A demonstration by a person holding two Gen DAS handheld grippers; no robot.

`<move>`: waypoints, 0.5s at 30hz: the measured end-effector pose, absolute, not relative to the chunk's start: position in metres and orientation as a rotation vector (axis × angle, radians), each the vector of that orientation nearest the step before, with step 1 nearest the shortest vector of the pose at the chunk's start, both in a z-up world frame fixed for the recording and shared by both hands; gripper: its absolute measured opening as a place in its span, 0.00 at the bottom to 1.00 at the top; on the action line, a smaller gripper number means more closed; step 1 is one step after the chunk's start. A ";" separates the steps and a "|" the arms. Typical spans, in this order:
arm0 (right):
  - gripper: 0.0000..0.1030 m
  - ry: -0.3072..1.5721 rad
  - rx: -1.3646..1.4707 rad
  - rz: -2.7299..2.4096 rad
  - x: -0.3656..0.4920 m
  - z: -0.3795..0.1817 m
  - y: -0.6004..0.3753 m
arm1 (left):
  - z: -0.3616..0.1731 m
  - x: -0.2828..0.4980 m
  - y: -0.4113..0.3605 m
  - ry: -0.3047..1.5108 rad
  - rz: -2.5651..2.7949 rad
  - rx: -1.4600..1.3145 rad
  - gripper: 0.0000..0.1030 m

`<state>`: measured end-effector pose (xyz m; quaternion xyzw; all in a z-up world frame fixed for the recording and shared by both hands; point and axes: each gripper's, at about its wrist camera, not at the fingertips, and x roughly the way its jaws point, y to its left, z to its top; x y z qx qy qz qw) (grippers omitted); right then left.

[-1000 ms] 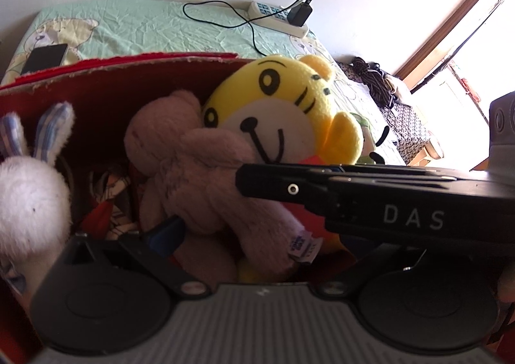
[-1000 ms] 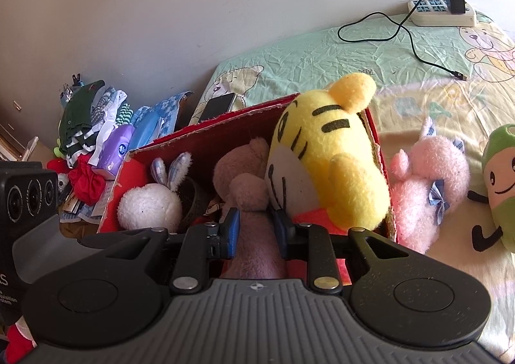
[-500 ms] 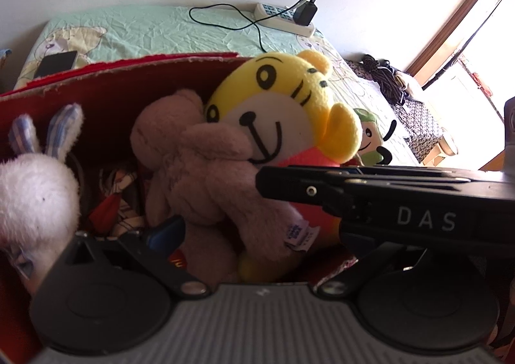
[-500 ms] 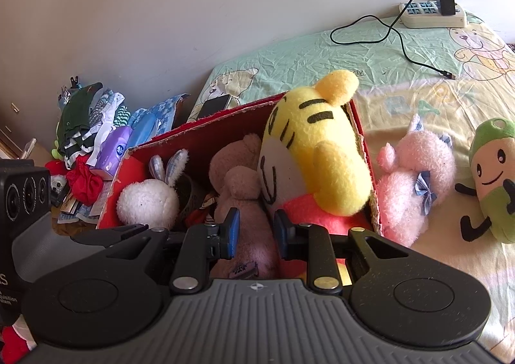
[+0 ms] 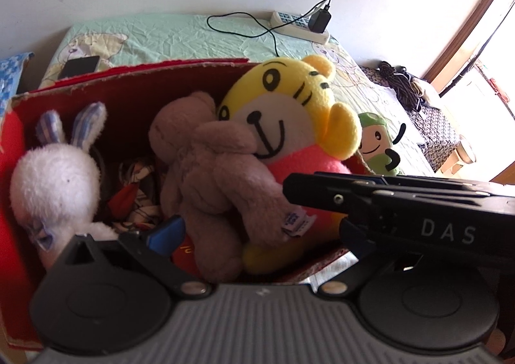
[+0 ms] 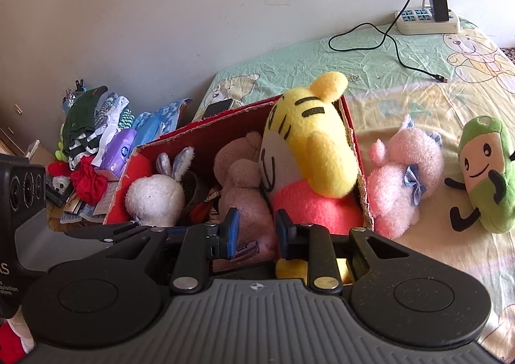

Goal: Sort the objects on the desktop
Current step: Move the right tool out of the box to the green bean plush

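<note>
Home bedroom. A bed with a mint-green, bear-printed sheet (image 6: 322,68) stands against a white wall. A white power strip (image 6: 425,21) lies on it, and folded clothes (image 6: 93,119) are piled beside it.

Both wrist cameras look forward and slightly down at close range into the red box (image 5: 135,87) (image 6: 206,135), which both share, the left from nearer

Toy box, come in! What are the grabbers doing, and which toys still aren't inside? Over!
Right gripper open, empty, above the box. Left gripper open. Tiger, bear, bunny inside. Pink plush, green plush on the bed.
</note>
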<state>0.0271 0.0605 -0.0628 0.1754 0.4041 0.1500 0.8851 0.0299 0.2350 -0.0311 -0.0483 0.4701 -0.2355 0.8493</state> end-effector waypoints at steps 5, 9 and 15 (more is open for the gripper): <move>0.26 0.825 0.371 0.310 0.019 -0.061 0.058 | -0.026 0.021 0.234 0.979 -0.491 -0.101 0.99; 0.26 0.800 0.392 0.310 0.011 -0.059 0.054 | -0.023 0.014 0.231 0.963 -0.468 -0.078 0.99; 0.27 0.768 0.444 0.316 0.002 -0.059 0.046 | -0.018 0.007 0.229 0.949 -0.423 -0.050 0.99</move>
